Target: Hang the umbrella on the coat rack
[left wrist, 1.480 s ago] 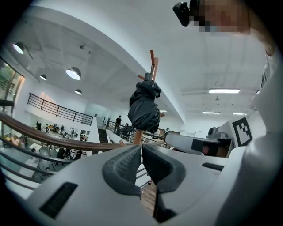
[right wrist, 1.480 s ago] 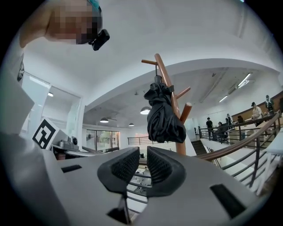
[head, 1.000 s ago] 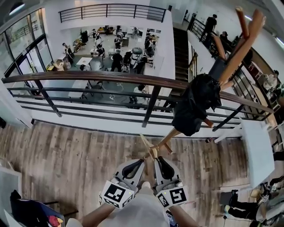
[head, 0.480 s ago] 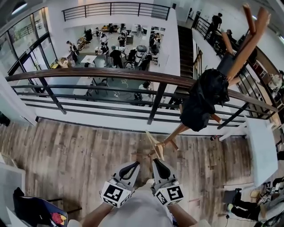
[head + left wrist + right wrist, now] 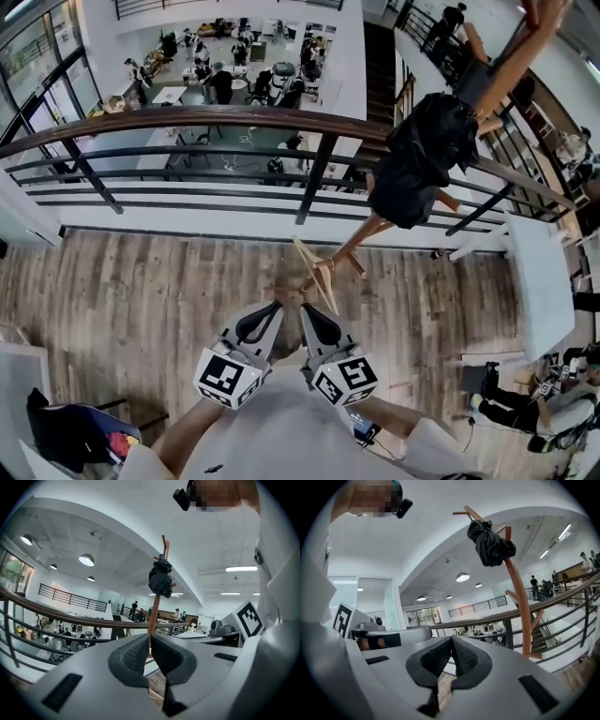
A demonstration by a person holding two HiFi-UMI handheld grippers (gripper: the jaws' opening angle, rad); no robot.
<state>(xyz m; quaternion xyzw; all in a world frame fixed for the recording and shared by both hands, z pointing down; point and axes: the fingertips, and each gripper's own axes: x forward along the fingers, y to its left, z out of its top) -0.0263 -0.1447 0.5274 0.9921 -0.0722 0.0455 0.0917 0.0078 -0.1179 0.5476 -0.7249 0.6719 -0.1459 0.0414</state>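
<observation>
The black folded umbrella (image 5: 417, 159) hangs on an upper peg of the wooden coat rack (image 5: 361, 241), which stands by the railing. The left gripper view shows the umbrella (image 5: 161, 578) on the rack's pole (image 5: 154, 606); the right gripper view has the umbrella (image 5: 491, 545) and the pole (image 5: 520, 606) too. My left gripper (image 5: 272, 311) and right gripper (image 5: 306, 313) are side by side near my body, short of the rack's base, touching nothing. The left gripper (image 5: 149, 638) is shut and empty. The right gripper (image 5: 451, 639) has just been closing and is shut with nothing between its pads.
A dark handrail with a metal railing (image 5: 234, 117) runs across ahead, with a drop behind it to a lower floor full of people. A white table (image 5: 544, 281) stands at the right. A seated person (image 5: 525, 403) is at lower right and a dark bag (image 5: 66, 441) at lower left.
Both grippers have sunk a little and drawn back from the rack's base. The umbrella still hangs on the rack in the same spot.
</observation>
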